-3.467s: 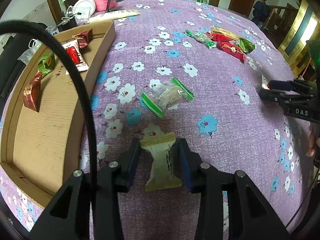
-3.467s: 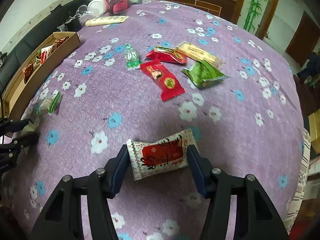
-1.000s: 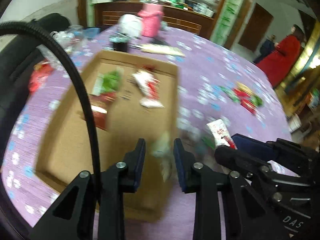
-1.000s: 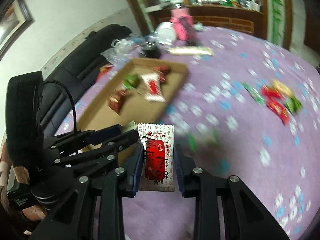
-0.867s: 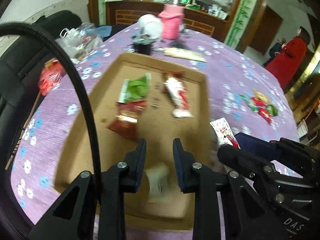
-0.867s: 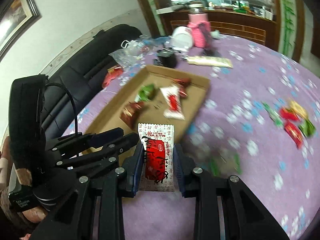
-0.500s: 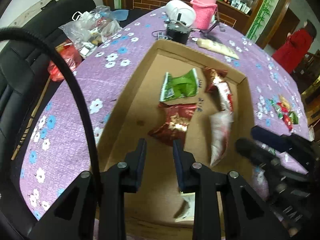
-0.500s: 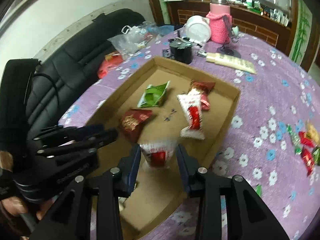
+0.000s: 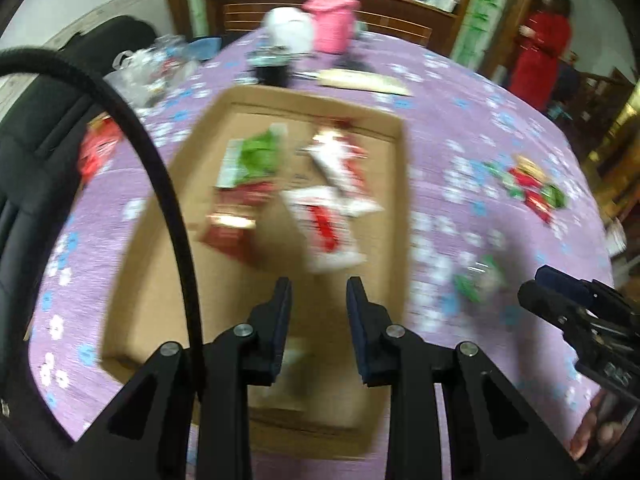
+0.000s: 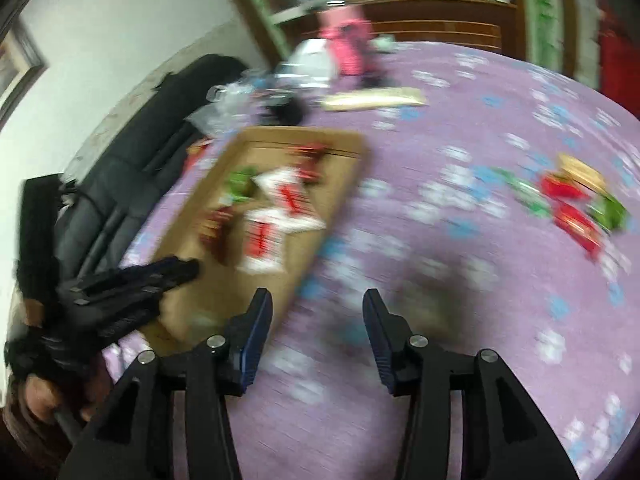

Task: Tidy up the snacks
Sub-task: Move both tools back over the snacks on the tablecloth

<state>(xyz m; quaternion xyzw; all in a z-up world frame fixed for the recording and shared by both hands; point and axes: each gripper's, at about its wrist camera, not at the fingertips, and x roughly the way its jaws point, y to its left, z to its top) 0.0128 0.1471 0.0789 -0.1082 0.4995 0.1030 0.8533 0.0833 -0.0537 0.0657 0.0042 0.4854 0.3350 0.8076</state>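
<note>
A shallow cardboard tray point(image 9: 400, 200) lies on the purple flowered tablecloth and holds several snack packets: a white-and-red packet point(image 9: 326, 226), a green one point(image 9: 256, 156), a dark red one point(image 9: 232, 224) and a pale packet point(image 9: 294, 364) near the front edge. My left gripper point(image 9: 318, 300) is open and empty above the tray's near end. My right gripper point(image 10: 318, 312) is open and empty above the cloth just right of the tray point(image 10: 344, 192). Both views are motion-blurred.
A cluster of red, green and yellow packets point(image 10: 572, 200) lies on the cloth at the right, also in the left wrist view point(image 9: 532, 188). A clear green-edged packet point(image 9: 478, 276) lies beside the tray. A pink container point(image 9: 334, 28) and clutter stand at the back.
Both grippers have let their packets go into the tray and opened. The right gripper has swung right, off the tray and over the cloth. The left has drawn back.
</note>
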